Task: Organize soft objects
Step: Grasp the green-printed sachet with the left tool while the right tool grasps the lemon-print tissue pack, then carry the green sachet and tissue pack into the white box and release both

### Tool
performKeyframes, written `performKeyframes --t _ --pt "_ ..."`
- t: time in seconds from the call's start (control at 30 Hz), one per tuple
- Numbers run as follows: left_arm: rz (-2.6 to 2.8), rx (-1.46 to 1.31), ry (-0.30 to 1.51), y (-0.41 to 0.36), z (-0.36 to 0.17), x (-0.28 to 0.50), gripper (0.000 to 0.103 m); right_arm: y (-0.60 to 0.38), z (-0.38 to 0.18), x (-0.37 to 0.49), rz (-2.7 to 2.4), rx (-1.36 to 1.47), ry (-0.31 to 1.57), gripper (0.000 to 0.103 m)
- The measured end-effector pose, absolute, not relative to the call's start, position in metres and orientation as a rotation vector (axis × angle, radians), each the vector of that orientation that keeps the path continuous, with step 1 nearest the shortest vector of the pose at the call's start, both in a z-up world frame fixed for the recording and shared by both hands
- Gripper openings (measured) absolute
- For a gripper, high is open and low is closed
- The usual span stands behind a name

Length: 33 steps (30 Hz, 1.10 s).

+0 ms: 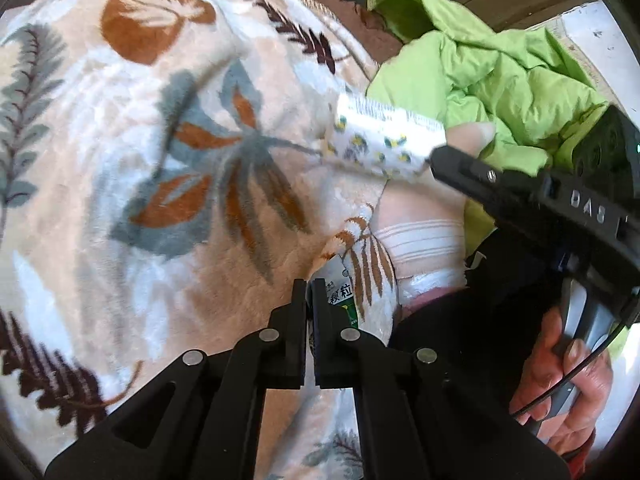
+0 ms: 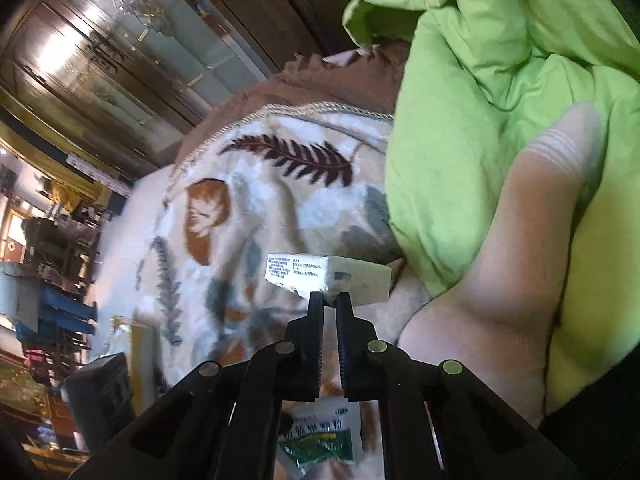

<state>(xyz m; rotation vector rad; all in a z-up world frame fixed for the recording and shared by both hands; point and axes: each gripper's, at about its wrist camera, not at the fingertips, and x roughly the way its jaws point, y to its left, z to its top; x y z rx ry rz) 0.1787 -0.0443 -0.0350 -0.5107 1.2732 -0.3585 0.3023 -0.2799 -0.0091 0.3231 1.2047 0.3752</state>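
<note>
1. Your left gripper (image 1: 307,292) is clenched on a crinkly white-and-green foil sachet (image 1: 340,292) above the plush leaf-patterned fleece blanket (image 1: 160,128).
2. Your right gripper (image 2: 330,302) pinches a soft white flower-printed tissue pack (image 2: 328,274) near the puffy lime-green quilt (image 2: 500,80).
3. Only the right wrist view shows the dark glass-fronted wooden cabinet (image 2: 120,52); only the left shows your hand (image 1: 568,392).

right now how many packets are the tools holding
2. The right tool is shut on a white flower-print packet, held above the leaf-print blanket. The left tool is shut on a green-and-white sachet at the blanket's edge. More may be hidden under the bedding.
</note>
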Motion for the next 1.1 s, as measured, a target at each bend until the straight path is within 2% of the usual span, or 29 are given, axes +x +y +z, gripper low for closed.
performKeyframes --t 0.2,0.33,0.6,0.67,0.7,0.73,0.77,0.97,1.0,1.03,1.1 --pt "-0.313 -0.533 1.225 -0.032 -0.026 0.163 0.000 -0.276 0.002 0.278 0.402 0.349 1.194 0.006" --pt "-0.266 -0.538 1.201 -0.006 -0.019 0.160 0.000 -0.268 0.016 0.261 0.439 0.366 1.175 0.001" --pt "-0.255 -0.544 1.199 0.010 -0.022 0.149 0.000 -0.239 0.027 0.245 0.463 0.307 1.167 0.001" --pt "-0.256 -0.543 1.202 0.009 -0.023 0.149 0.000 -0.241 0.014 0.246 0.439 0.336 1.187 0.008" --pt "-0.256 -0.540 1.203 0.009 -0.023 0.150 0.000 -0.244 0.004 0.248 0.418 0.351 1.216 0.016" --pt "-0.254 -0.534 1.201 0.009 -0.023 0.150 0.000 -0.247 -0.005 0.250 0.394 0.368 1.237 0.035" --pt "-0.251 -0.531 1.201 0.009 -0.023 0.150 0.000 -0.250 -0.014 0.250 0.372 0.394 1.258 0.040" --pt "-0.239 -0.523 1.200 0.016 -0.025 0.151 0.000 -0.258 -0.062 0.264 0.233 0.539 1.356 0.044" --pt "-0.235 -0.521 1.201 0.017 -0.026 0.151 0.000 -0.255 -0.066 0.271 0.193 0.535 1.365 0.047" --pt "-0.236 -0.523 1.204 0.019 -0.028 0.151 0.000 -0.253 -0.068 0.275 0.175 0.529 1.368 0.059" --pt "-0.239 -0.526 1.207 0.023 -0.029 0.149 0.000 -0.243 -0.077 0.286 0.145 0.492 1.402 0.074"
